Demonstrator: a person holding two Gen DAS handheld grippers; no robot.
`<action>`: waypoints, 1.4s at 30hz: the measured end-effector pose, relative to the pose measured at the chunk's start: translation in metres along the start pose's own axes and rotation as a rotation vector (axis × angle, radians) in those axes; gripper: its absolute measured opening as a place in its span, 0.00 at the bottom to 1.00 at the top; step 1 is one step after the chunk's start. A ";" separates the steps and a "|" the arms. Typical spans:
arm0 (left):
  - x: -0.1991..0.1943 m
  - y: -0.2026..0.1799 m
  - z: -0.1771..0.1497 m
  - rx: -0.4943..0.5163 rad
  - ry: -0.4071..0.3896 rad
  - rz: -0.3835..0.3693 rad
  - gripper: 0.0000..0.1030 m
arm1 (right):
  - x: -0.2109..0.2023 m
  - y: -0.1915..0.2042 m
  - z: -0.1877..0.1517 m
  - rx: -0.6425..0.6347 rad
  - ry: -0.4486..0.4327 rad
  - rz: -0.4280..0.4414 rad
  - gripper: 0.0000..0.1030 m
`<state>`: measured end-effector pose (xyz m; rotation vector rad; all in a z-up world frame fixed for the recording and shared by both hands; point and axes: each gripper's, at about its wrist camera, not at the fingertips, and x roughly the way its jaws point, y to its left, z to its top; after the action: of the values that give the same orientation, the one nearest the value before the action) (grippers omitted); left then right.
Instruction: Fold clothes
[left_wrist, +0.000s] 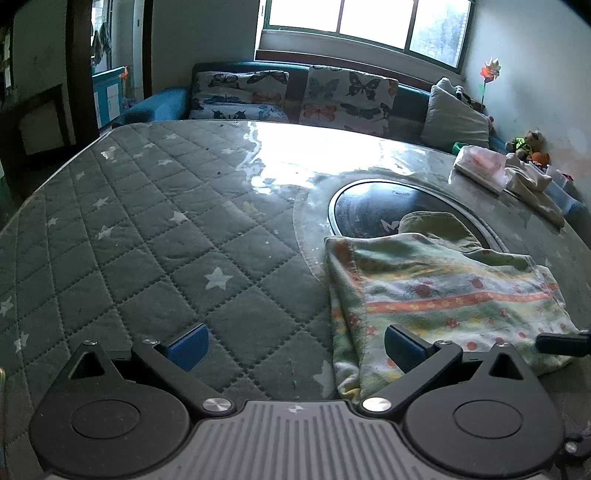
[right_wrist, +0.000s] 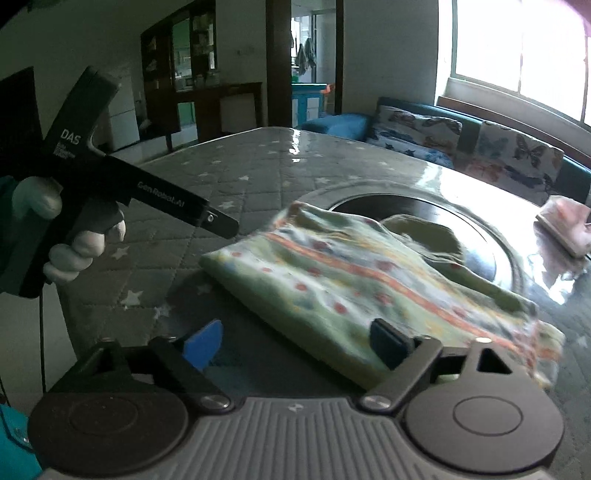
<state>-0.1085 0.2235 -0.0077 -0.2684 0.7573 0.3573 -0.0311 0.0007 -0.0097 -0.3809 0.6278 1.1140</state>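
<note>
The cloth is lying soft and light; both grippers are hovering with fingers spread, its near edge at six o'clock looking best to pinch.

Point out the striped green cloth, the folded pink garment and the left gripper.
striped green cloth (left_wrist: 443, 291), left wrist view, on its orange stripe.
folded pink garment (left_wrist: 480, 166), left wrist view, on its top face.
left gripper (left_wrist: 295, 347), left wrist view, midway between its blue-padded fingertips.

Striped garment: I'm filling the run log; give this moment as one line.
striped garment: folded on quilted table | left gripper: open, empty | right gripper: open, at garment's near edge | pink folded cloth: far side
</note>
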 end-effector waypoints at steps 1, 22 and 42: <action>0.000 0.001 -0.001 -0.001 0.002 0.001 1.00 | 0.003 0.000 0.001 0.007 0.002 0.005 0.78; 0.010 0.000 -0.008 0.042 0.038 0.014 1.00 | 0.037 -0.015 0.017 0.124 0.039 0.007 0.66; 0.003 0.015 0.011 -0.123 0.061 -0.045 1.00 | 0.057 0.061 0.039 -0.194 0.022 0.087 0.58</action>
<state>-0.1059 0.2422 -0.0038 -0.4133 0.7890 0.3550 -0.0589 0.0885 -0.0147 -0.5369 0.5617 1.2598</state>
